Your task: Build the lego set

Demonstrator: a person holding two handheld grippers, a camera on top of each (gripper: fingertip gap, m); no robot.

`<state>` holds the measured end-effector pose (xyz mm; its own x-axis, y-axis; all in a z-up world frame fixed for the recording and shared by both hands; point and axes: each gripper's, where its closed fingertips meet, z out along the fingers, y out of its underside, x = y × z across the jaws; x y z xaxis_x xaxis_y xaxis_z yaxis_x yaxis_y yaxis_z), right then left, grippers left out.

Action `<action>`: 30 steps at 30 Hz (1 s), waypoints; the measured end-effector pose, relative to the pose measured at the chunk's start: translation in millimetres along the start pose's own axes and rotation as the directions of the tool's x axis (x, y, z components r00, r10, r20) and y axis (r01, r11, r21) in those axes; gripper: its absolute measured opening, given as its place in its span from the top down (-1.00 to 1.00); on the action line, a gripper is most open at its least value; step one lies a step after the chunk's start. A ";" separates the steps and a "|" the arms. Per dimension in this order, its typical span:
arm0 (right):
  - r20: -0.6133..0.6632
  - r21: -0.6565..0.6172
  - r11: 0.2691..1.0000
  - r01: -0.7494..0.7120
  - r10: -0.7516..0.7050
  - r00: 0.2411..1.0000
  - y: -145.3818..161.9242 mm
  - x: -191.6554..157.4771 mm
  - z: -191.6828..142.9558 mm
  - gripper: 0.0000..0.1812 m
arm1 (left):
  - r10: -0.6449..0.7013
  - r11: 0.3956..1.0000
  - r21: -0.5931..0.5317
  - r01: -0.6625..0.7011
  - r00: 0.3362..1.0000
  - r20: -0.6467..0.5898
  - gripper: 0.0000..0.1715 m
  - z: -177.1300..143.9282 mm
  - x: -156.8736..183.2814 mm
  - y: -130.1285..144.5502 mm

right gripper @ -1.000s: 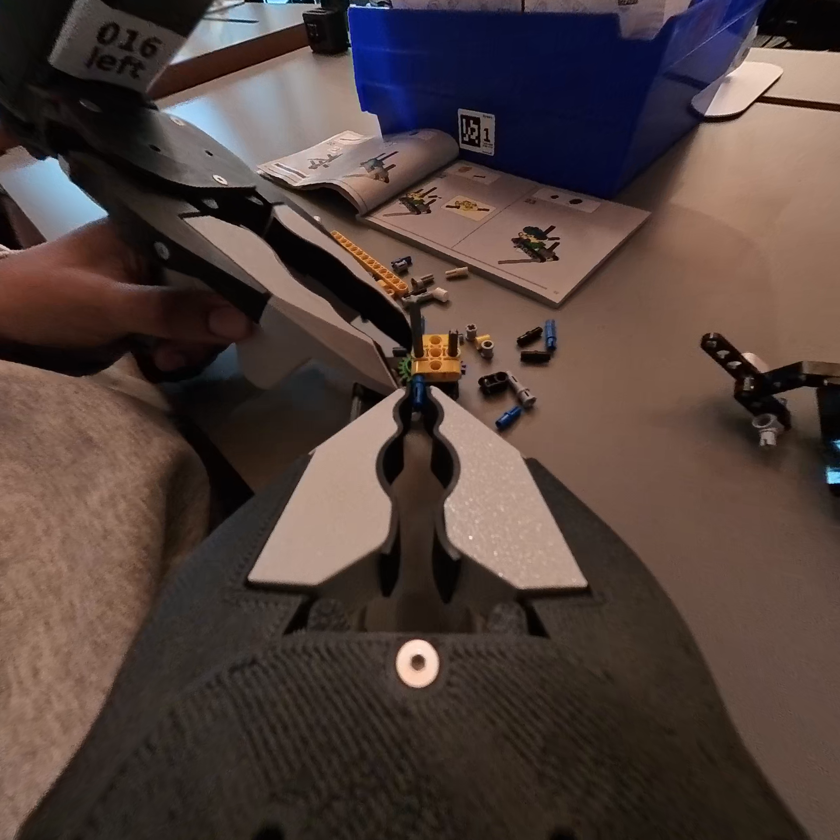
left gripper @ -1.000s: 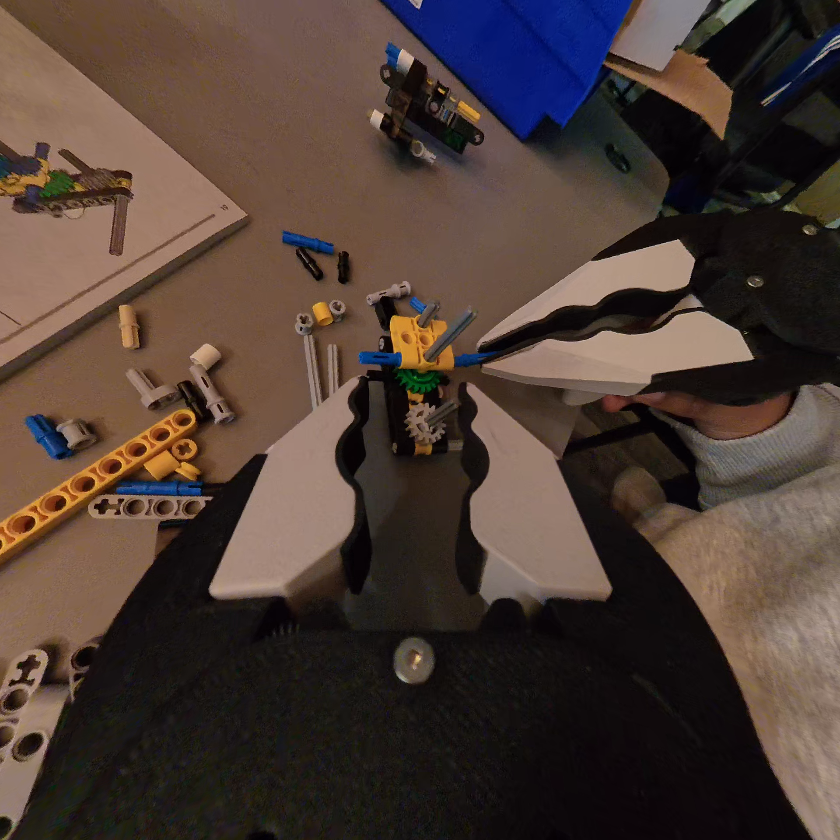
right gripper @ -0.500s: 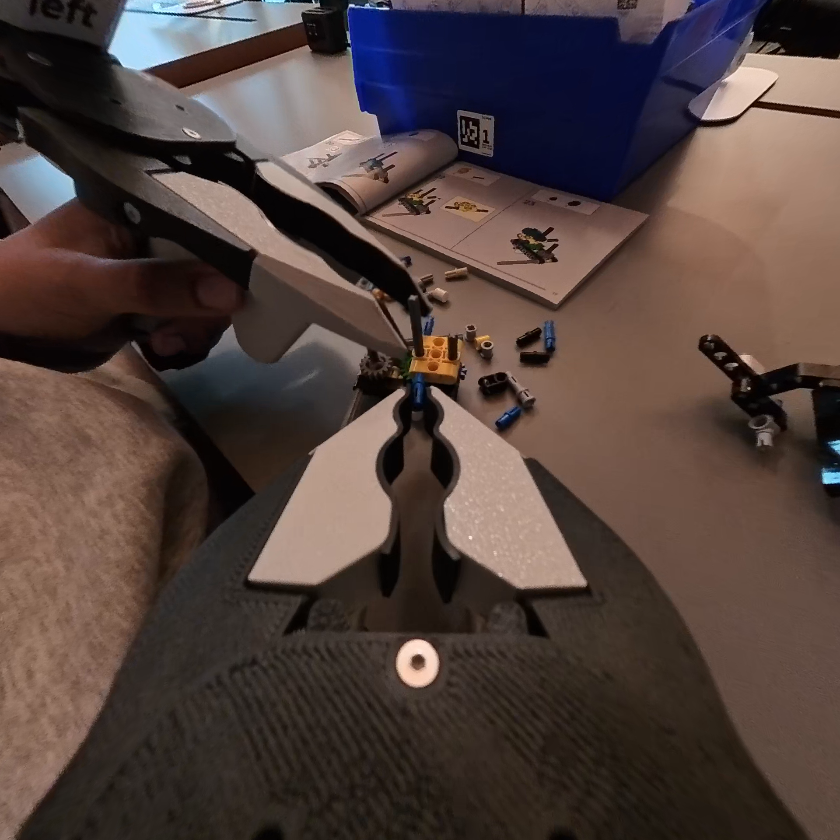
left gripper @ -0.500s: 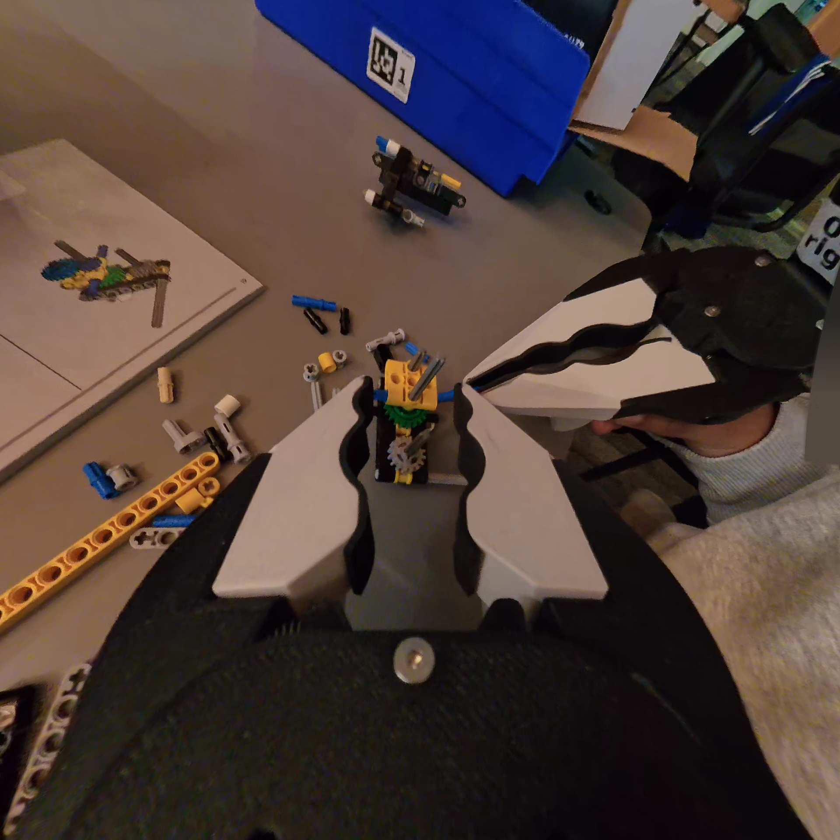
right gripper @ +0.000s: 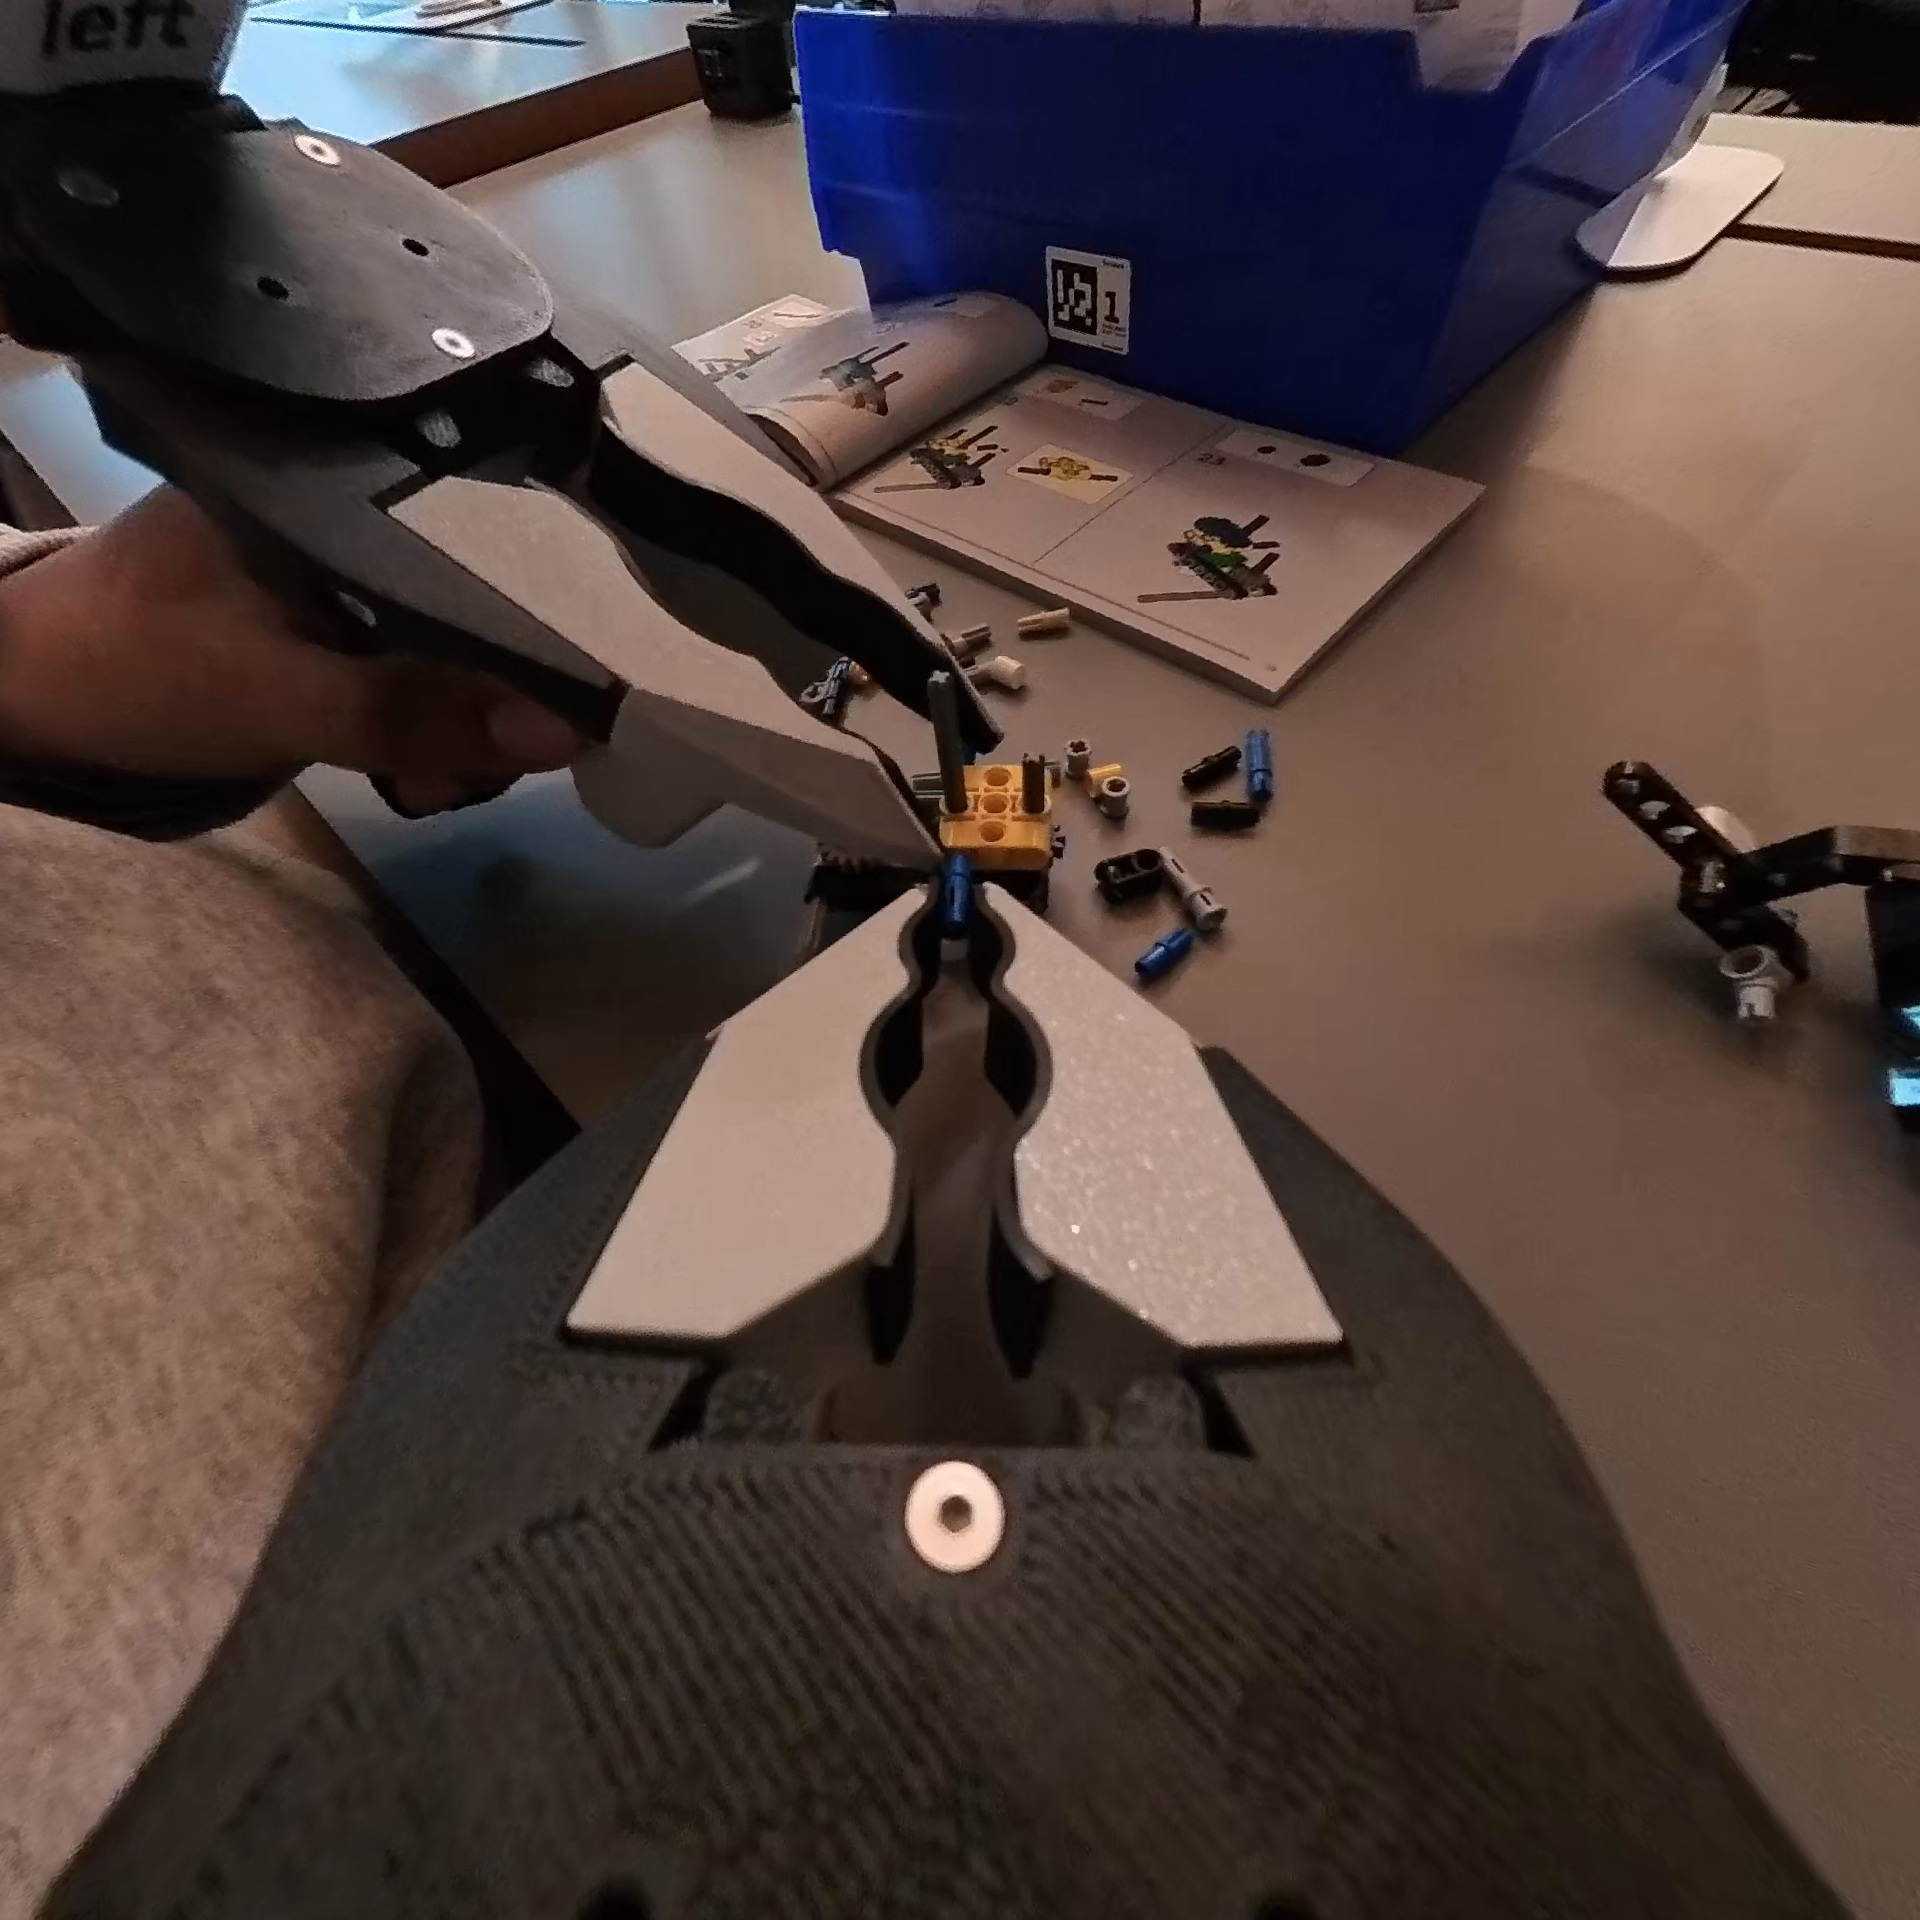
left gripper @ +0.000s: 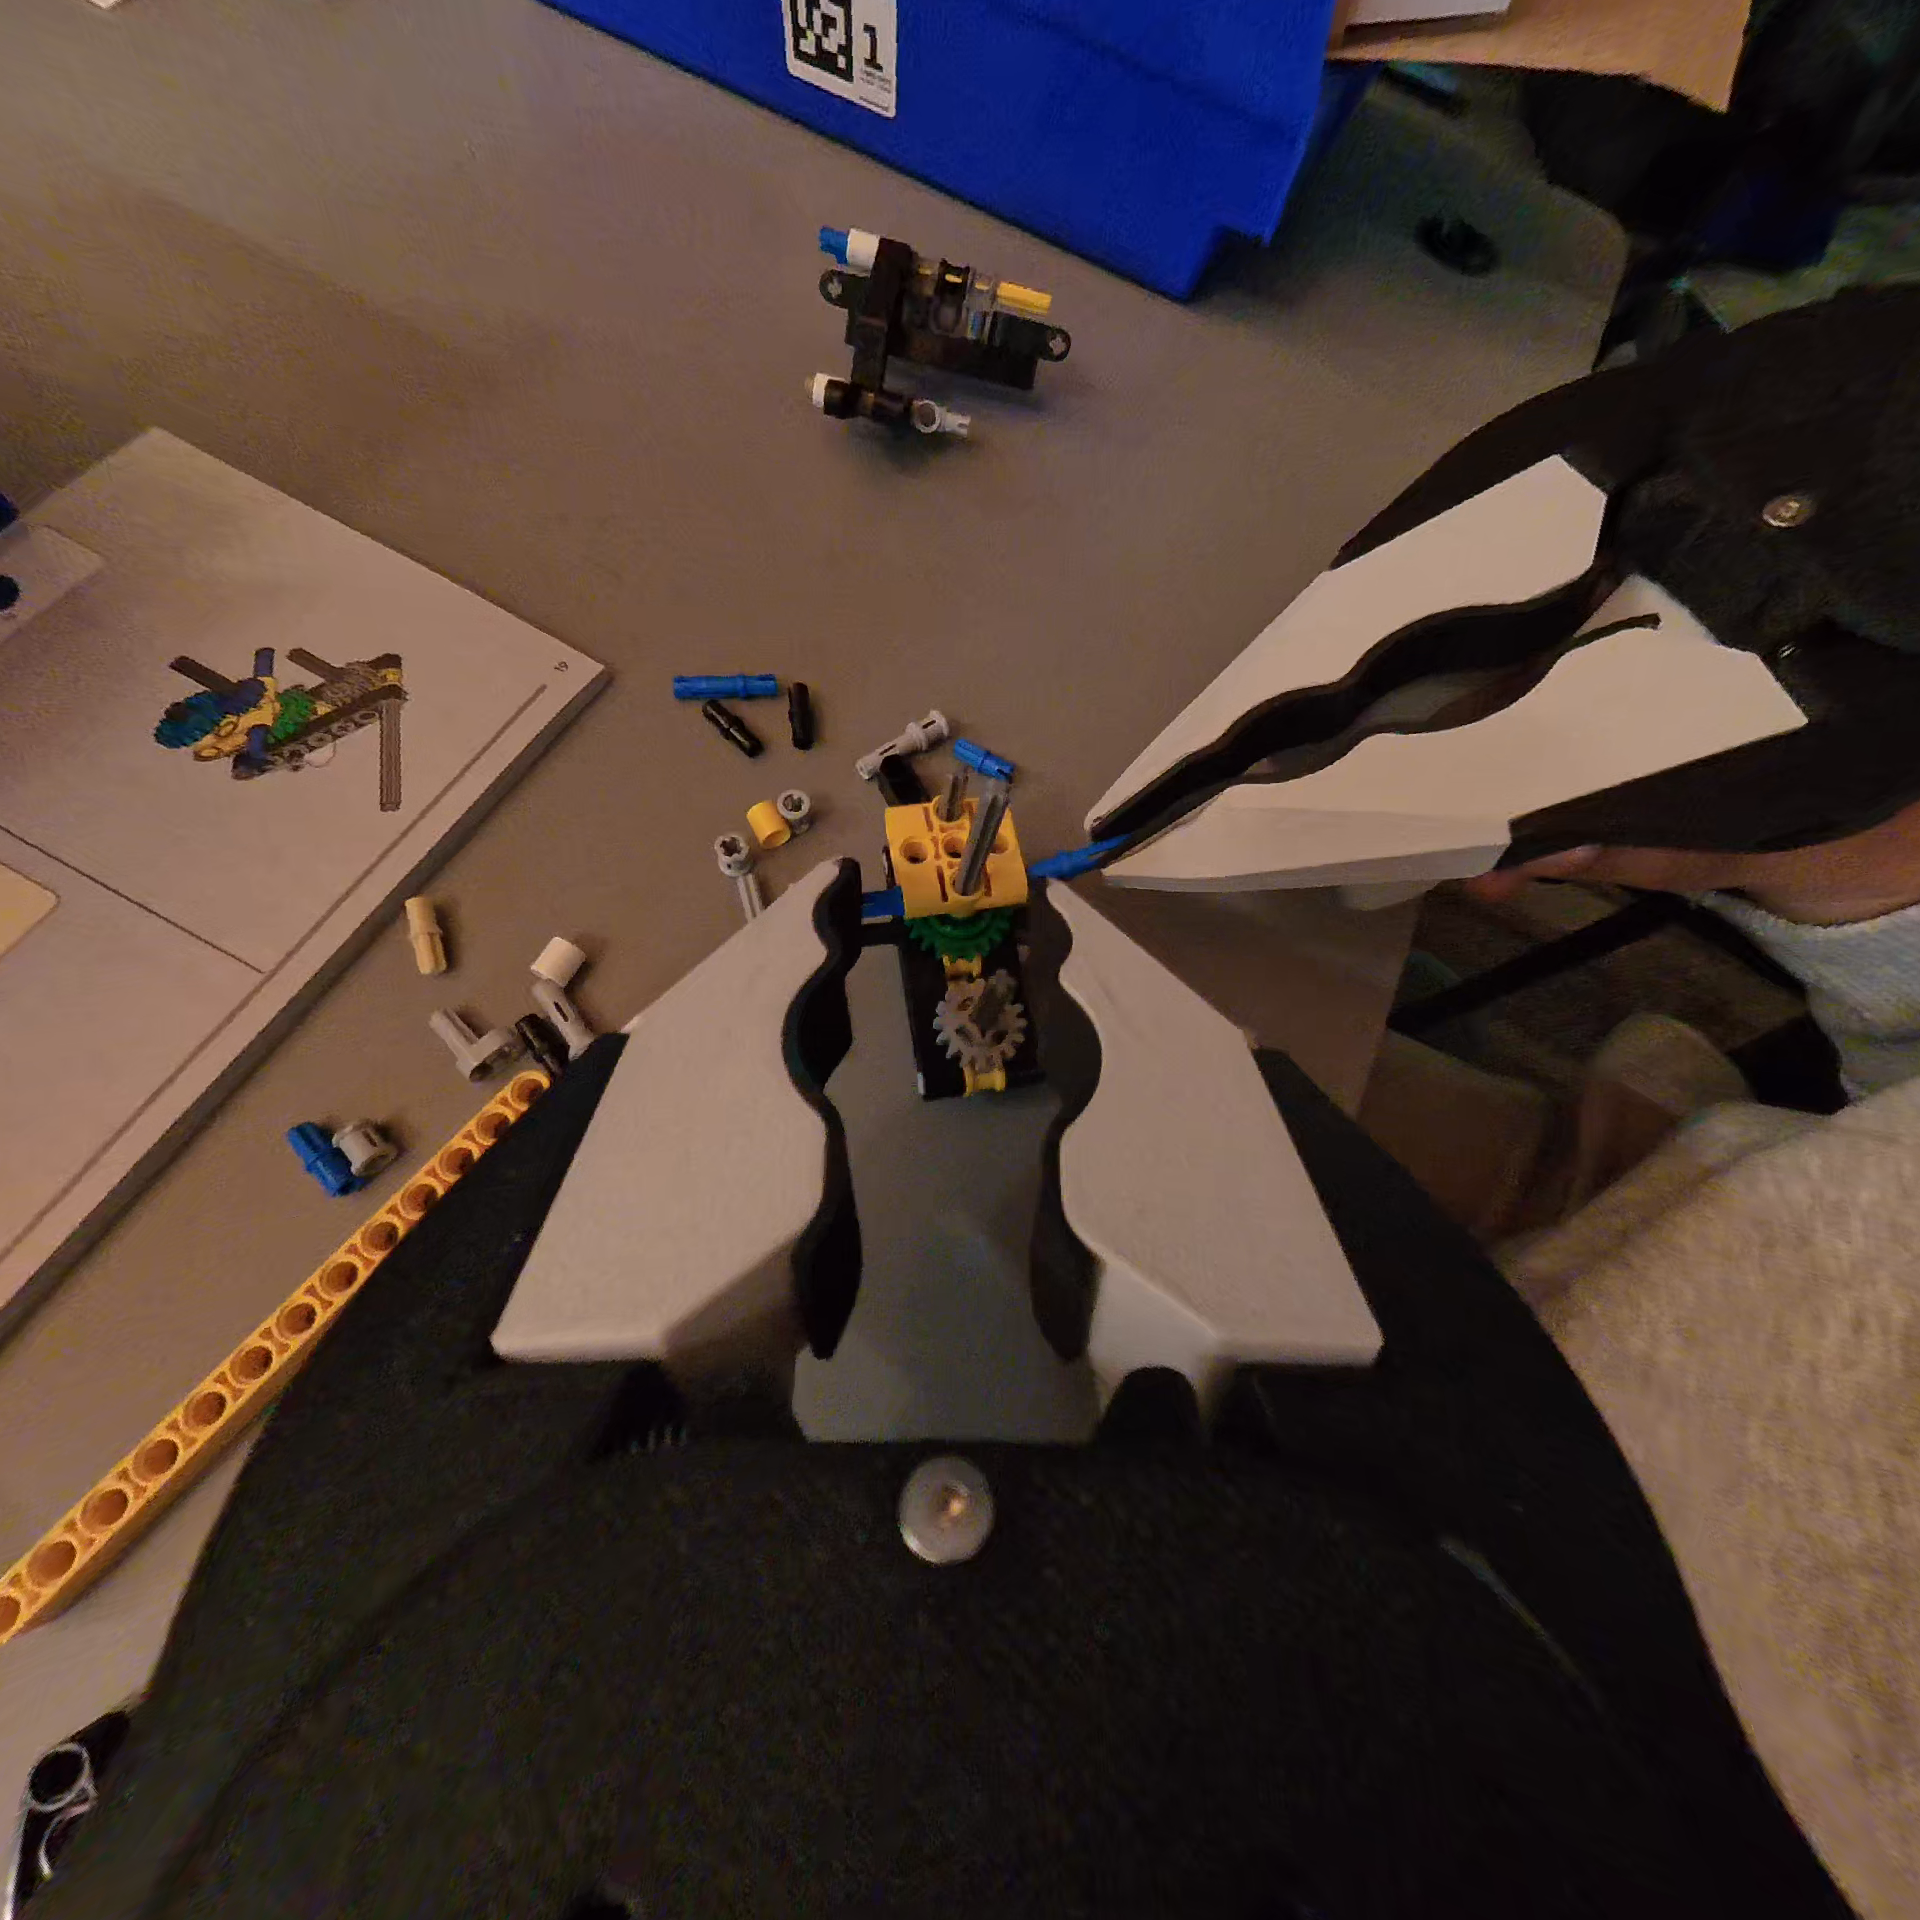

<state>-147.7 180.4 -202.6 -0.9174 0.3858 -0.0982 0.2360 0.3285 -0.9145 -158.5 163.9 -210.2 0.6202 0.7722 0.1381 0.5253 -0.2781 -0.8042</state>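
Left gripper has risen and tipped over the model; the right one has held on.

Spread wide, the left gripper straddles the small geared model standing near the surface edge, gripping nothing. Right gripper is pressed together on the blue pin sticking from the model's yellow block. I'd judge the pin is being seated while the left readies to brace.

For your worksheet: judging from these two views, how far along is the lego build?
Done: a gear assembly with yellow block, green and grey gears, and a separate black sub-assembly. In hand: the right gripper pinches a blue pin at the block; the left gripper brackets the assembly. Left: loose pins and a yellow beam lie unused.
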 end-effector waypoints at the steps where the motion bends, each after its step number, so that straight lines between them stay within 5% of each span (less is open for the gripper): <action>1: 0.000 -0.001 1.000 0.000 0.000 1.000 0.3 -0.2 0.4 0.97 | 0.002 1.000 -0.001 -0.002 1.000 0.000 0.64 0.1 0.2 0.3; 21: 0.013 0.009 1.000 -0.020 0.020 1.000 -0.3 0.8 -1.1 0.97 | 0.041 0.999 -0.007 -0.041 0.997 -0.064 0.63 -14.7 -0.8 -5.3; 26: 0.025 0.020 0.999 -0.040 0.039 0.999 -2.2 1.0 -3.1 0.97 | 0.090 0.994 -0.049 -0.101 0.978 -0.191 0.58 -11.0 -5.6 -5.2; 30: 0.042 0.022 0.995 -0.092 0.091 0.995 -3.0 2.6 -4.4 0.97 | -0.035 0.991 -0.133 -0.011 0.942 -0.335 0.46 -3.3 -0.3 -1.9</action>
<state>-149.3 184.3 -198.3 -0.9048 0.3772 -0.1978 0.3125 0.2725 -0.9100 -157.8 162.3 -206.8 0.7609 0.5454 0.3516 0.5915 -0.3602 -0.7214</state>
